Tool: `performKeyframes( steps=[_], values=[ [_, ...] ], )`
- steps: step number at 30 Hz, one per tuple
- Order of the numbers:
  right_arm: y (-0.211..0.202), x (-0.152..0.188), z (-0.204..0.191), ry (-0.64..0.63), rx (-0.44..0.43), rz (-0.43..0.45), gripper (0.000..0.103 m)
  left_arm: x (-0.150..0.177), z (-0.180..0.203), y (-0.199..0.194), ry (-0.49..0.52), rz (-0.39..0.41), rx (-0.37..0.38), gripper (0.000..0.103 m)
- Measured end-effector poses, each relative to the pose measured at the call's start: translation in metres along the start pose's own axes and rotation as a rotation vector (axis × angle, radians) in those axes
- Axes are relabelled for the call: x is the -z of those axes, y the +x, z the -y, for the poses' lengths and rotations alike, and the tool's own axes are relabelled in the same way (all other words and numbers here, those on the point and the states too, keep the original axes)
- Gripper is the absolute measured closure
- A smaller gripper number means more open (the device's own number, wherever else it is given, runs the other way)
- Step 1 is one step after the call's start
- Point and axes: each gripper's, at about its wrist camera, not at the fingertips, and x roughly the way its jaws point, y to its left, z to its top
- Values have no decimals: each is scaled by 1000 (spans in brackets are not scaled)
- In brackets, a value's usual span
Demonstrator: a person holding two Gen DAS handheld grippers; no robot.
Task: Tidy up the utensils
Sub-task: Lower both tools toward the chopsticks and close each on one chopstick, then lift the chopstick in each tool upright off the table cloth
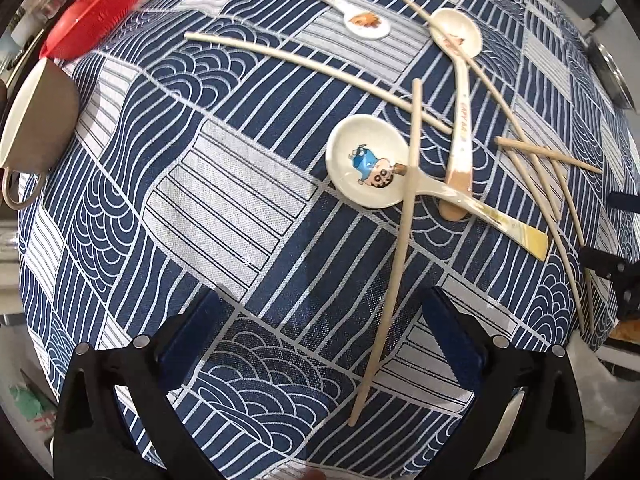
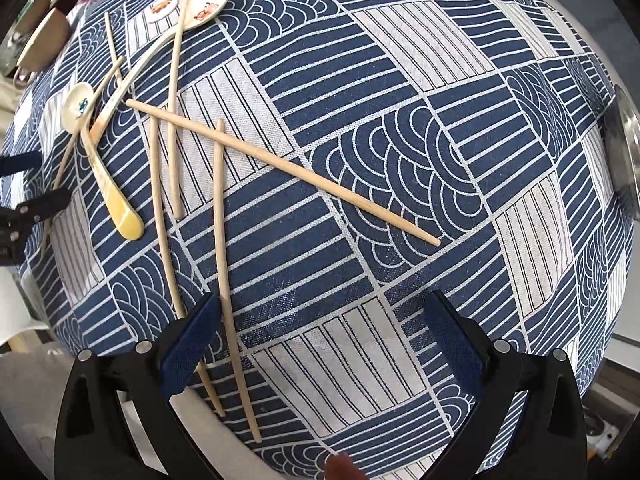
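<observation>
Several cream chopsticks and three ceramic spoons lie scattered on a blue-and-white patterned cloth. In the left wrist view a cartoon spoon lies mid-table with a chopstick across its handle; two more spoons lie farther back. My left gripper is open and empty above the cloth, the chopstick's near end between its fingers. In the right wrist view a long chopstick lies diagonally; another chopstick runs beside the left finger. My right gripper is open and empty.
A red basket holding an apple and a beige cup stand at the far left. Metal trays sit at the table's right edge. The left gripper shows at the right wrist view's left edge.
</observation>
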Motion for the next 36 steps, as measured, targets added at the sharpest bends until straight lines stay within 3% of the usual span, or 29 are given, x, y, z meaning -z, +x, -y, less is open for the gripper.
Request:
performKeyframes(
  steps=[8,10,11,13,14,15,17,18,21,30,36],
  values=[
    [0,-10,7,77,-2,-37,7,3,-1,-1,-87,6,-4,5],
    [0,-11,6,58,-2,-51,14,5,-1,-3,-100,17,-5,9],
    [-2,-10,7,47,-1,-48,20,12,-12,-13,-106,20,-2,18],
    [-10,-12,11,21,-2,-47,57,15,-17,-20,-127,17,-1,38],
    [-13,-12,14,10,-2,-47,69,17,-19,-23,-129,11,2,57],
    [-15,-14,18,1,-1,-50,93,18,-21,-25,-129,4,3,75],
    [-15,-17,29,-3,-36,-60,96,23,-27,-26,-141,-33,9,96],
    [-15,-19,34,-6,-69,-67,96,25,-31,-25,-153,-51,18,98],
    [-16,-23,52,14,-147,-95,99,36,-41,-26,-202,-89,44,98],
    [-30,-21,94,104,-383,-131,99,61,-49,-54,-258,-85,-8,98],
    [-65,-15,114,140,-476,-74,102,57,-49,-79,-276,-53,2,98]
  ],
)
